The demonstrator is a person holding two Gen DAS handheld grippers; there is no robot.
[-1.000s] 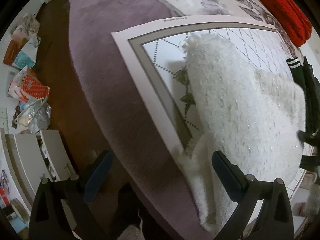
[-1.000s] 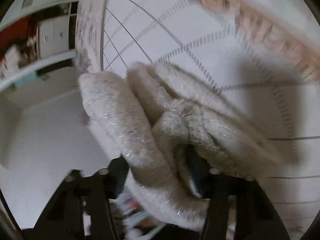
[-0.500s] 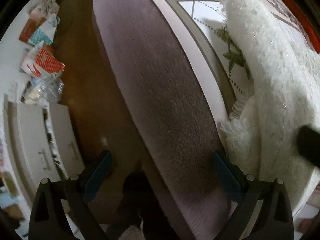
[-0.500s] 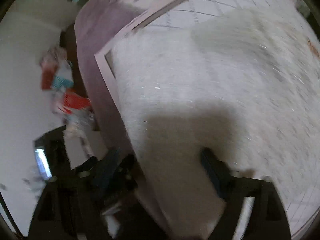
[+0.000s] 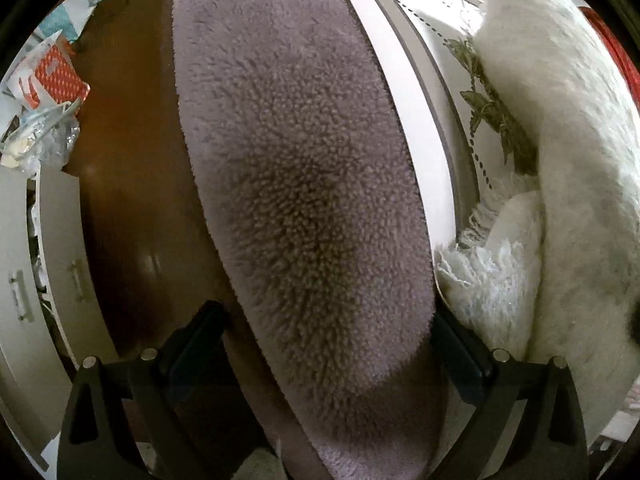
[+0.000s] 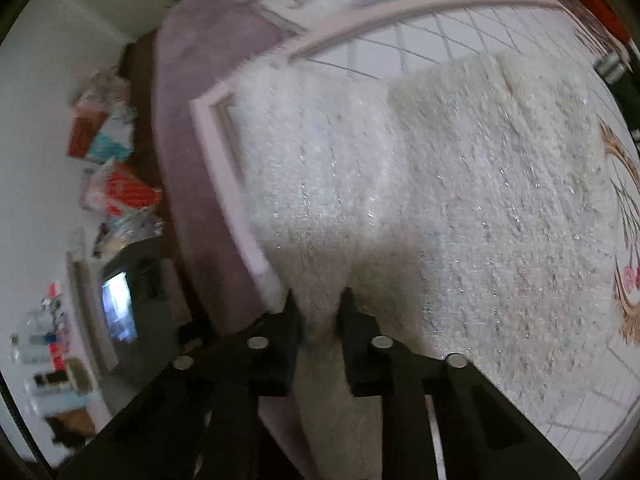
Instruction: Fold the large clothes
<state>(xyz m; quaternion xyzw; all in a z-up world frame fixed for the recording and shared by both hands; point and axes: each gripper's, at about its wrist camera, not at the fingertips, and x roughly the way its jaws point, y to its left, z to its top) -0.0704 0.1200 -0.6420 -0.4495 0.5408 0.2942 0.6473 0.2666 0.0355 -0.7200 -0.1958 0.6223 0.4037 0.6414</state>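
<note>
Left gripper (image 5: 326, 344) sits low at the near edge of the bed, pointed along the mauve fleece blanket (image 5: 304, 184), jaws spread wide and holding nothing; the blanket's pile fills the gap between the fingers, and whether it touches them I can't tell. Its right finger (image 5: 460, 354) is just beside the near fringe of the white fluffy garment (image 5: 568, 168) but not gripping it. Right gripper (image 6: 318, 320) comes in from the near side, angled toward the far right, jaws clenched on a pinch of the white fluffy garment's near edge; a fold of fabric hangs down between the fingers. The garment lies spread flat on the printed bedsheet (image 6: 420, 40), with its long axis running roughly left to right in the right wrist view and a thicker doubled-over layer on its far right part. In the left wrist view it runs near to far along the right side, inside the sheet's grey border. Left of the bed: brown floor (image 5: 120, 168), some bags (image 5: 44, 76) and white drawers (image 5: 24, 280). Right wrist view is motion-blurred, so fine detail there is unclear.
</note>
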